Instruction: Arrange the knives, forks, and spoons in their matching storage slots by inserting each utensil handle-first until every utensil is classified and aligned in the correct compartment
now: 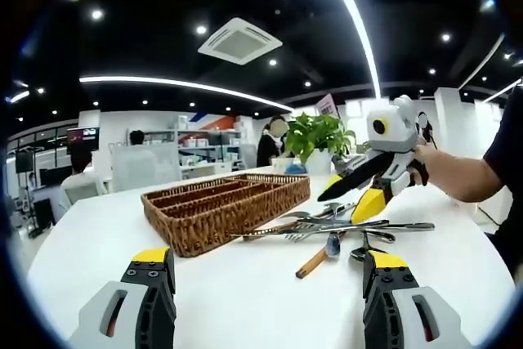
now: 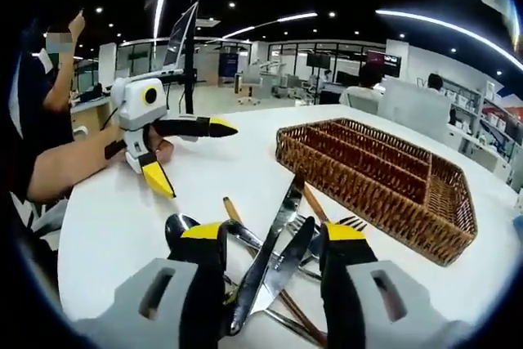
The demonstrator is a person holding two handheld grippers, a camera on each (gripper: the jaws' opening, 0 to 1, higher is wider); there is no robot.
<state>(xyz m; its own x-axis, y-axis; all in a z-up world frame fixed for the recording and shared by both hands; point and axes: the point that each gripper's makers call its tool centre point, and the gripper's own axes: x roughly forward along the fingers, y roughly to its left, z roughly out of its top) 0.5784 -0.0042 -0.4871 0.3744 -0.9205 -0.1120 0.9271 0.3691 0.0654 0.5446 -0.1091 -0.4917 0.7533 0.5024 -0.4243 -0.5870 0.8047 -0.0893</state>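
Left gripper view: low over the white surface (image 1: 98, 243), facing level across it toward the wicker tray (image 1: 221, 206), the utensil pile (image 1: 343, 230) and the office beyond, own jaws rising at the bottom edge.

Right gripper view: closer in, tilted down from the opposite side, directly above the utensil pile (image 2: 274, 259), wicker tray (image 2: 384, 177) just past it.

Shared between both: surface, tray, utensils. Facing each other, with the right hand-held gripper (image 1: 368, 185) seen in the left gripper view and the left hand-held gripper (image 2: 192, 153) seen in the right gripper view.
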